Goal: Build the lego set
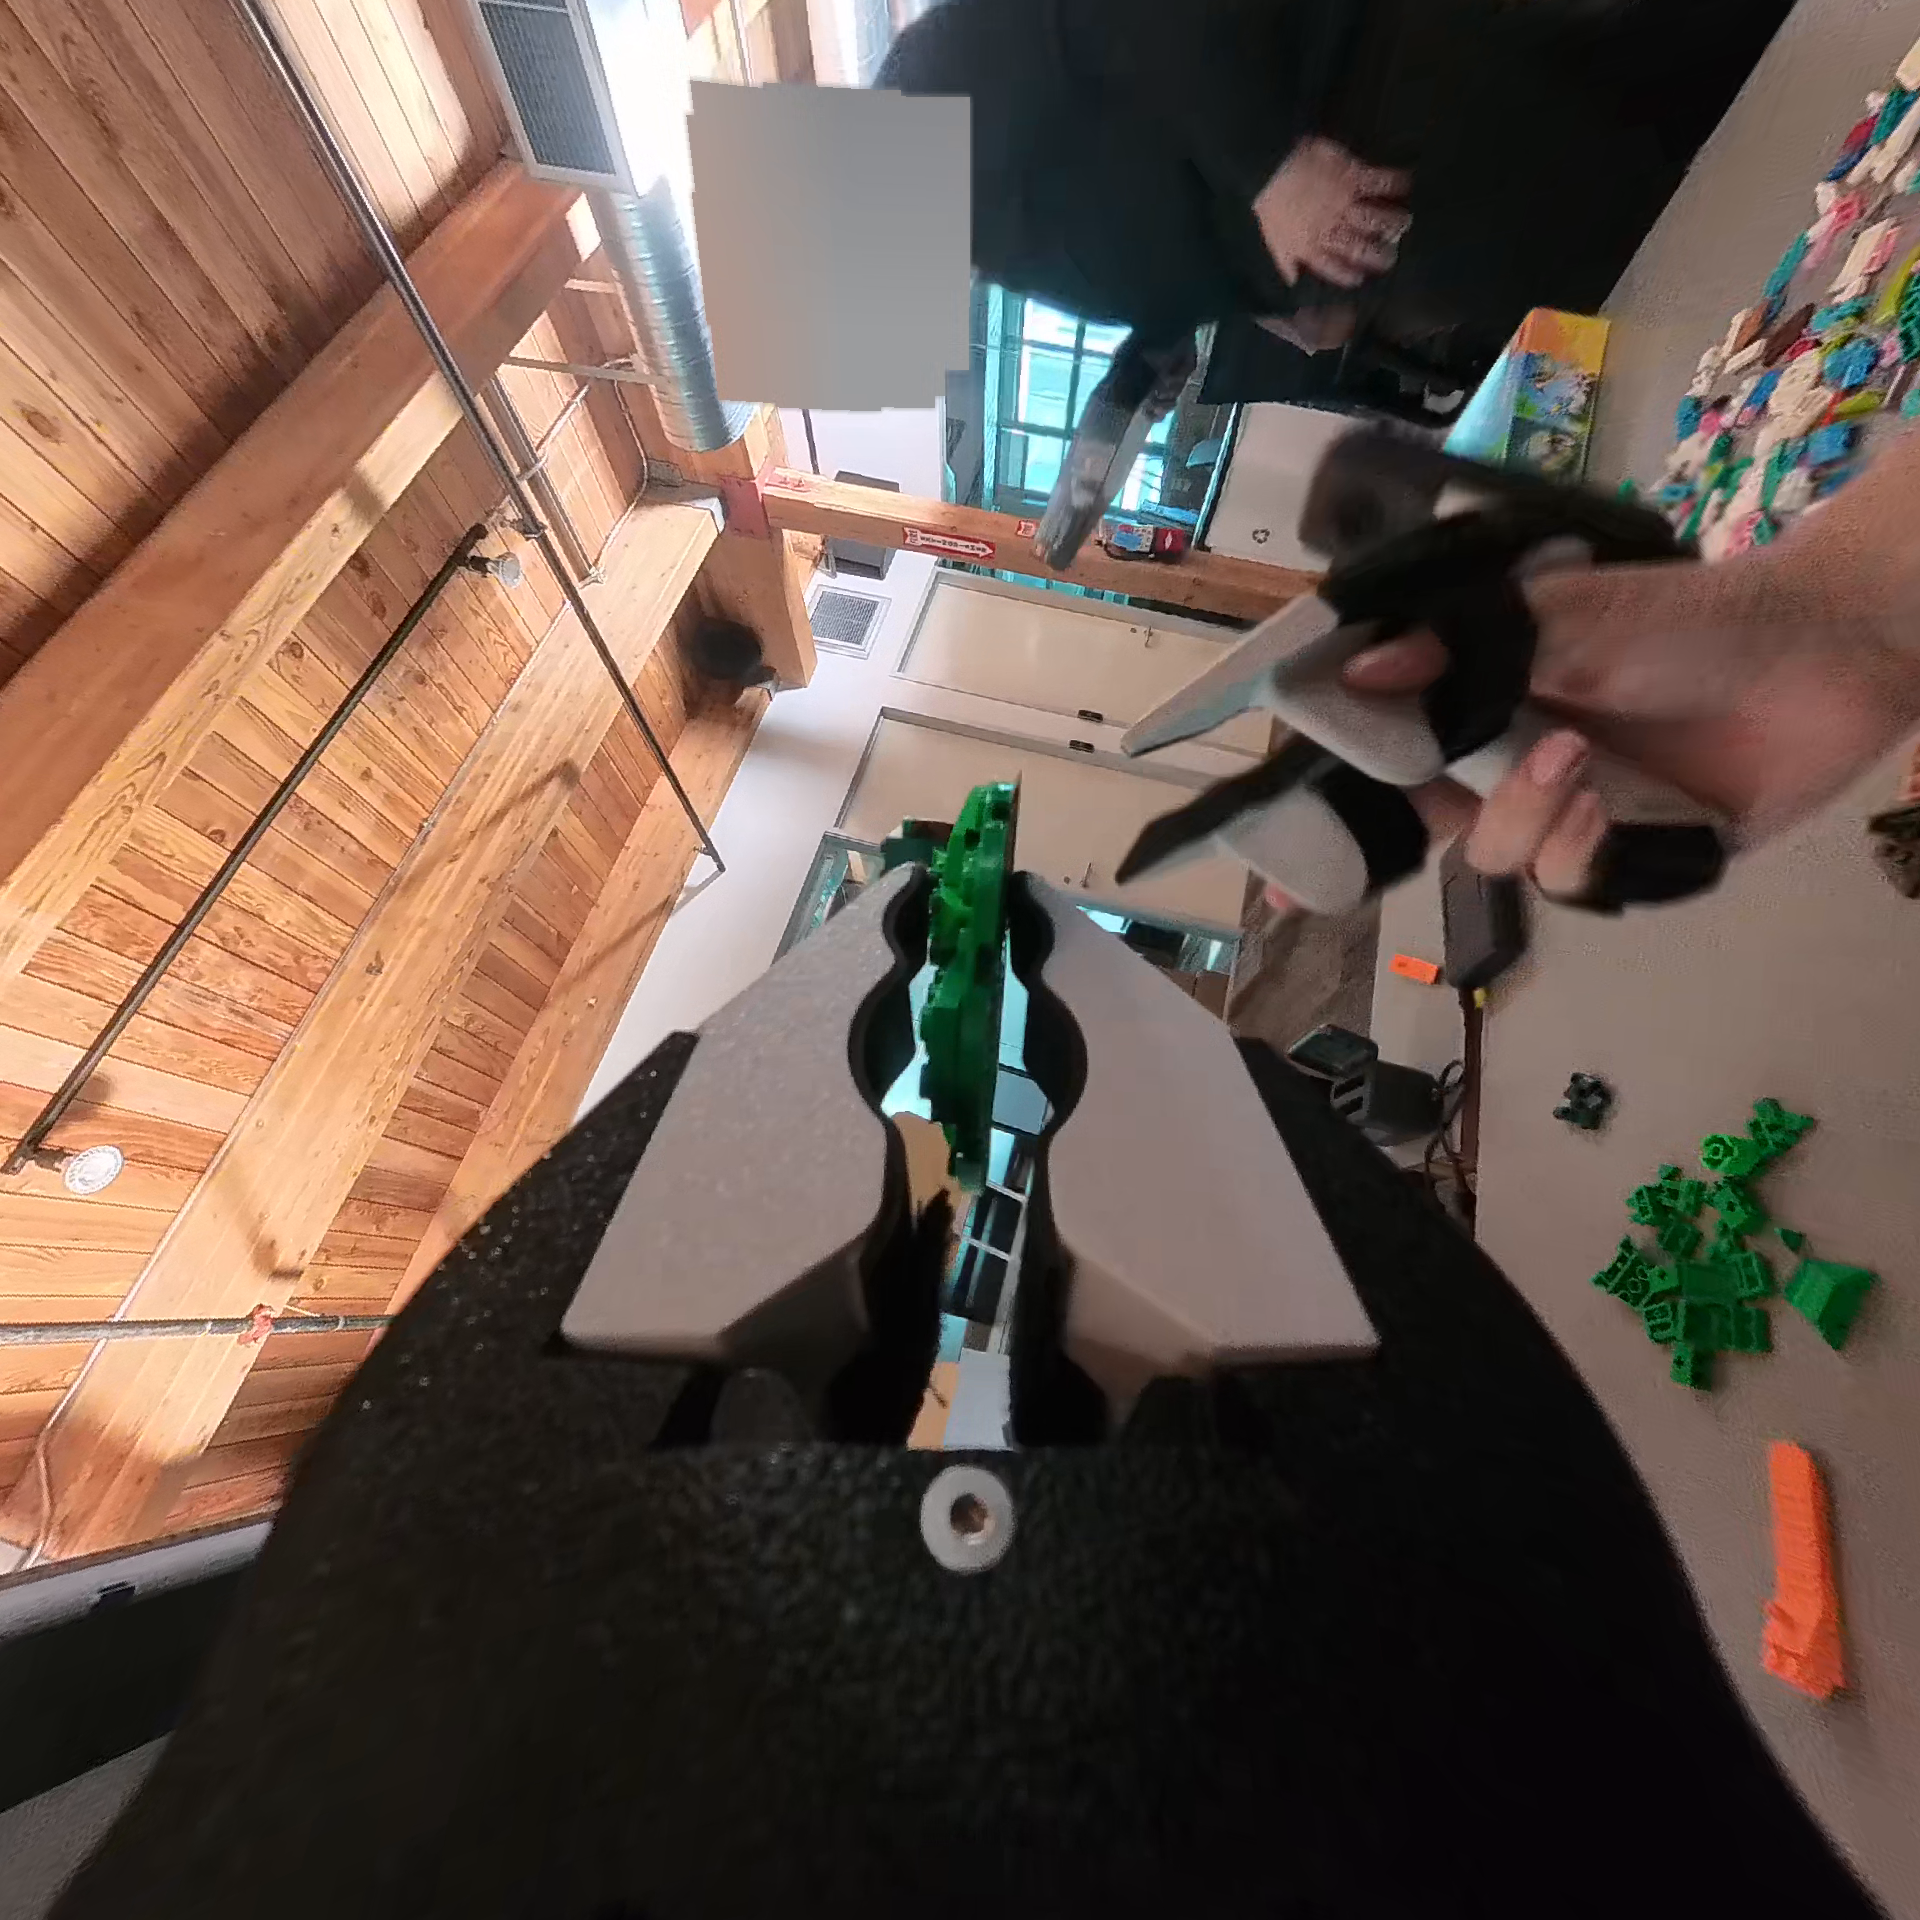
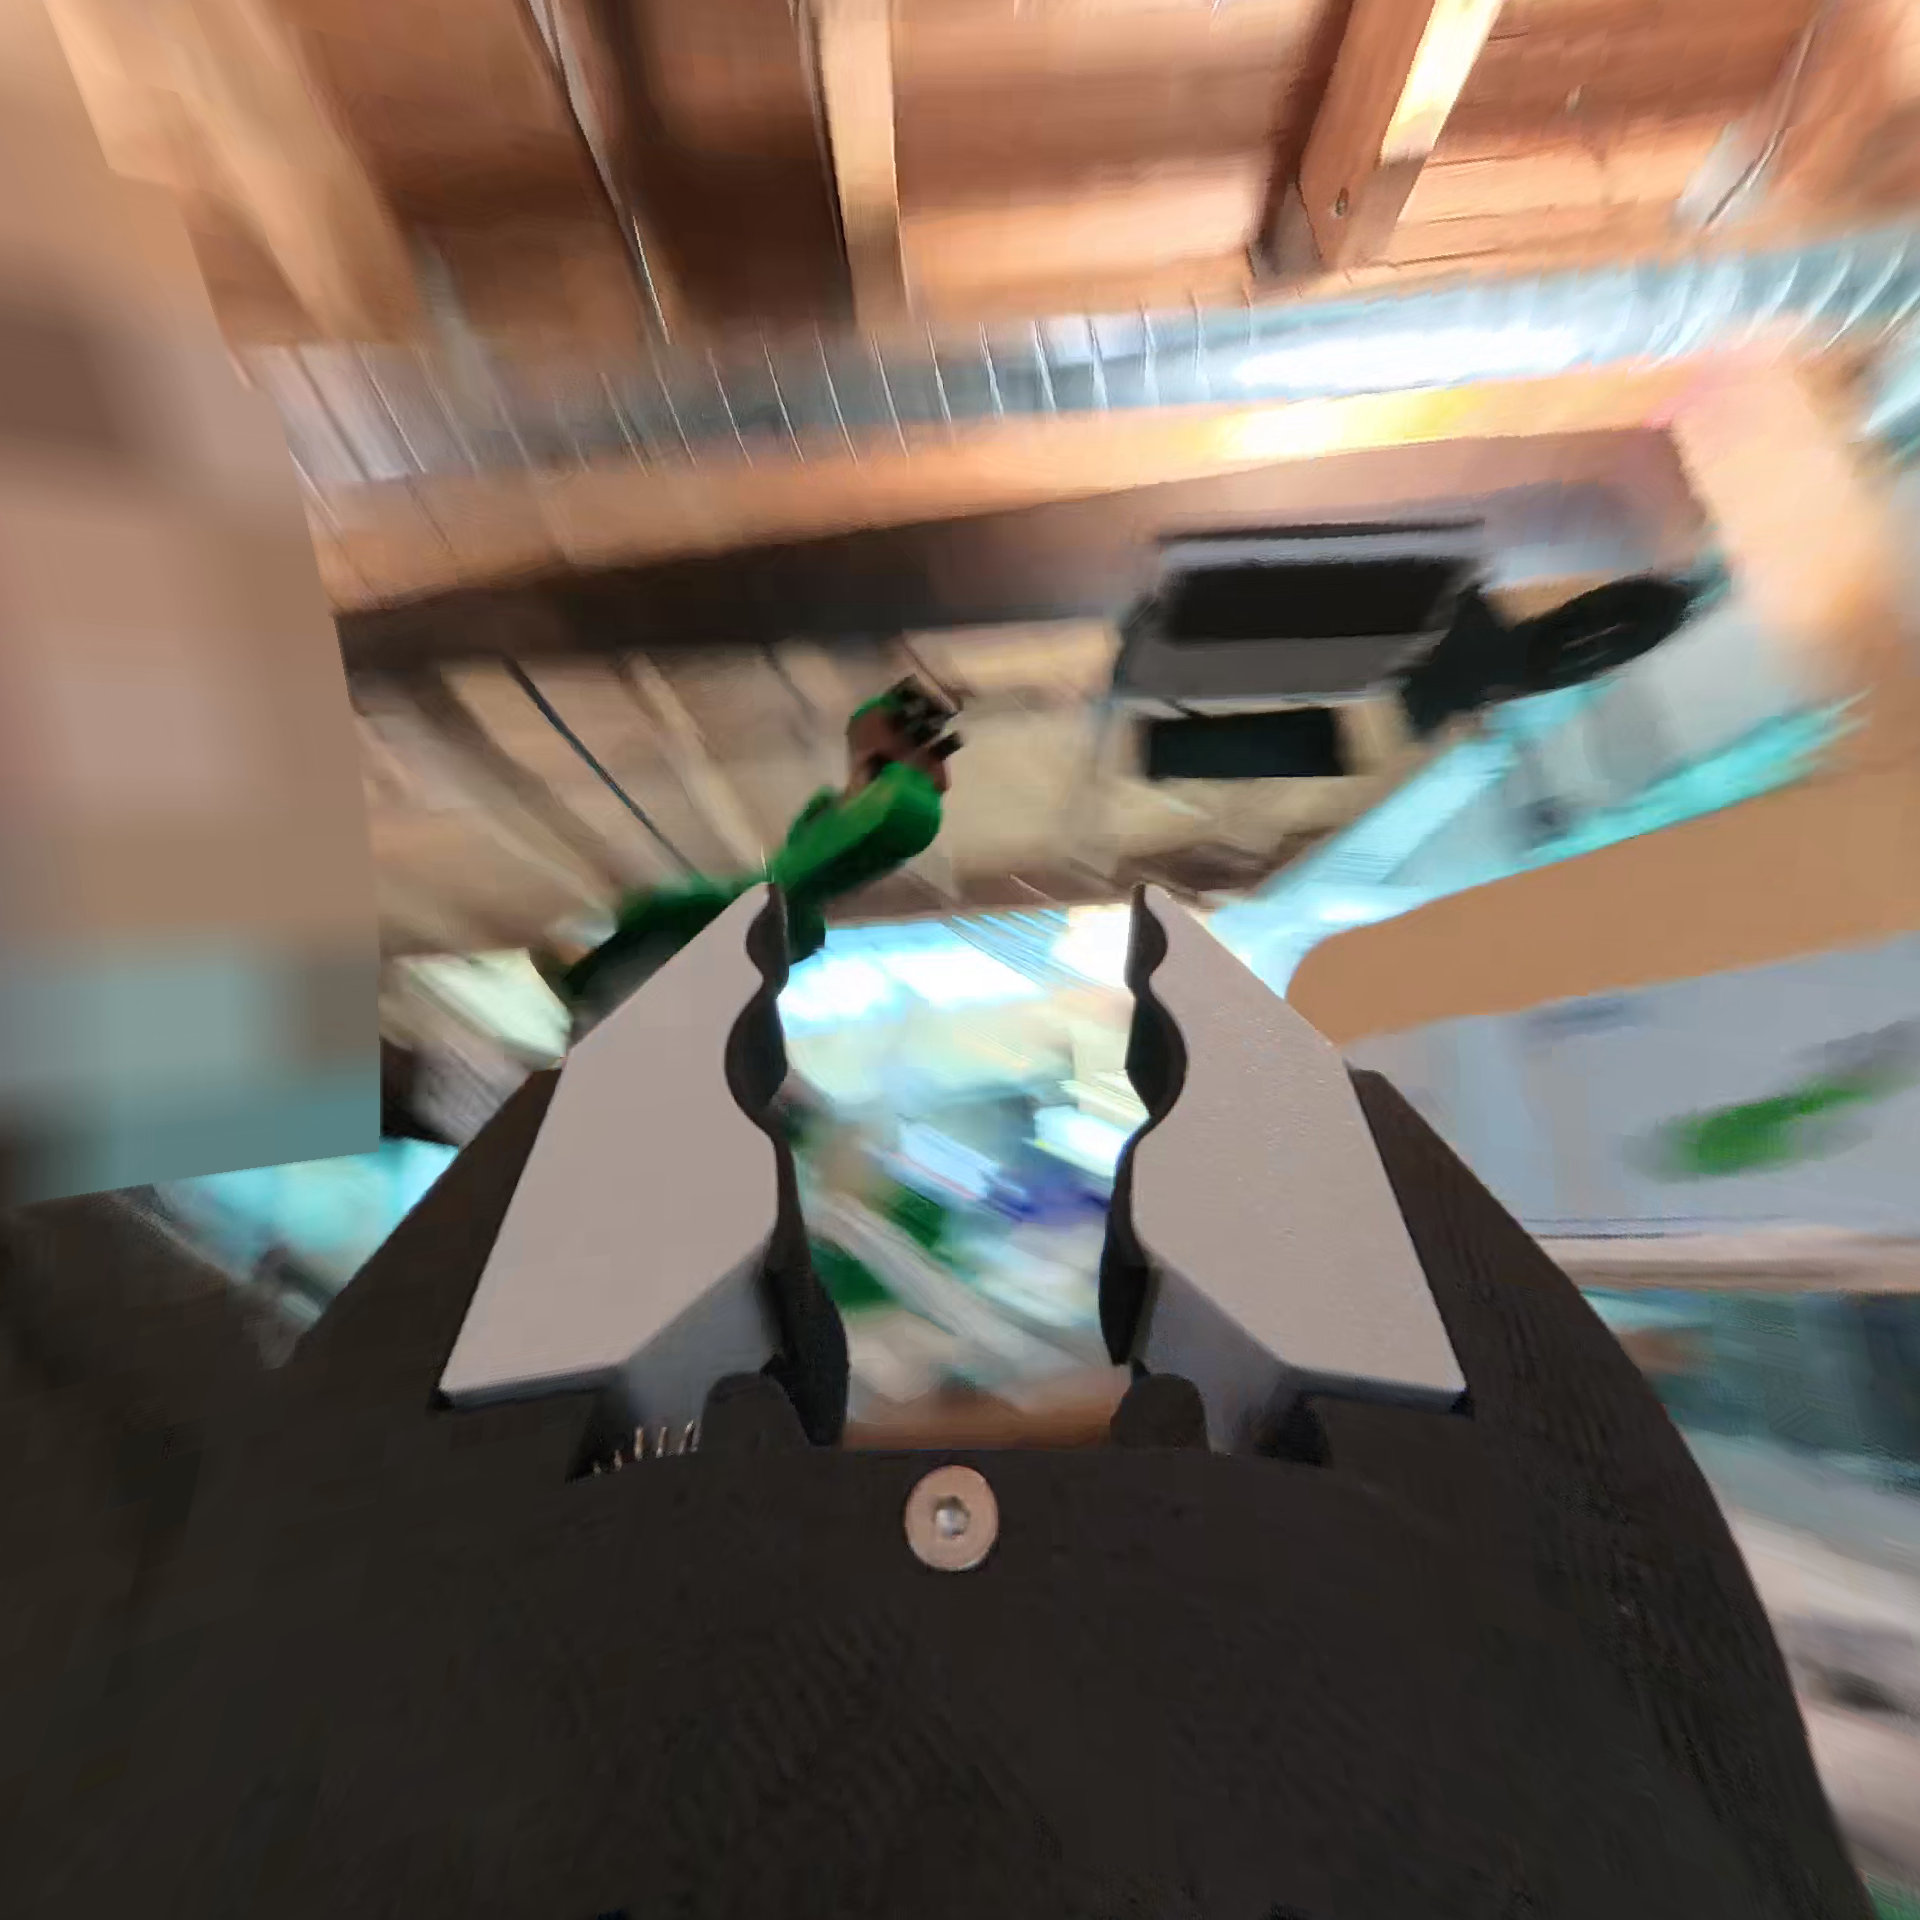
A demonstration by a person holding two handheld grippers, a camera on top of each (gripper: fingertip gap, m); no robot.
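Lego build (image 1: 968, 977), a flat green assembly of plates seen edge-on, sits clamped between the two grey fingertips of the left gripper (image 1: 968, 904), lifted off the table (image 1: 1621, 1091) and raised toward the timber ceiling (image 1: 260, 623). Its upper edge sticks out past the fingertips, and a small tan piece shows at its lower end, inside the jaw gap.

Taking that green build as the landmark: to its right, and slightly above it, the right gripper (image 1: 1132, 800) hangs in the air with a bare hand (image 1: 1621, 727) wrapped round its black and white body. Its jaws stand apart with nothing between them, and its tips point toward the build without touching it. In the right wrist view, which is heavily blurred, the same gripper (image 2: 956, 904) shows a wide gap between its fingers, and the green build (image 2: 831, 842) lies beyond the left fingertip, partly hidden behind it.

Lower right of the build, on the table, lies a loose heap of green bricks (image 1: 1704, 1268), and below that an orange separator tool (image 1: 1803, 1579). Far to the upper right of the build, a spread of mixed coloured bricks (image 1: 1808, 353) covers the table beside a colourful box (image 1: 1532, 390). Above the build, a person in dark clothing (image 1: 1195, 187) stands at the table's far side.
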